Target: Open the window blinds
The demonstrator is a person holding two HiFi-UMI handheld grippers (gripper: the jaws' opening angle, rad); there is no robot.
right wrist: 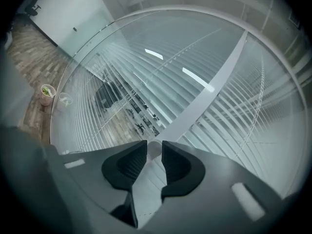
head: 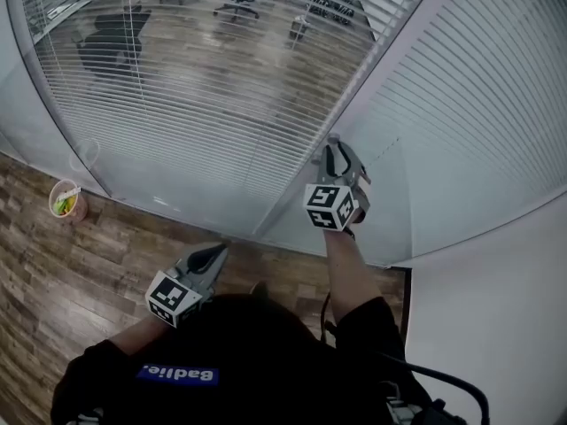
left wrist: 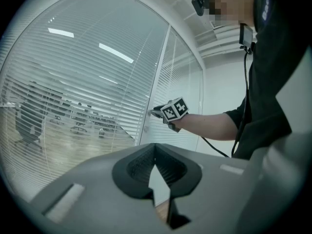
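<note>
Between the jaw tips of my right gripper (head: 335, 146) sits the small round knob (right wrist: 154, 149) on the frame post (right wrist: 209, 89). The slatted blinds (right wrist: 122, 82) lie behind glass on either side of the jaws. Jaws stand narrowed, pads apparently pinching the knob on both flanks. I judge the step needs a square, centred grip, then a steady twist without slipping. My left gripper (left wrist: 156, 150) is held back, jaws pressed together, empty.

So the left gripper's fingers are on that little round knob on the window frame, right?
No, it's the right gripper whose fingers are on the little round knob on the window frame; the right gripper view shows it between them.
</note>
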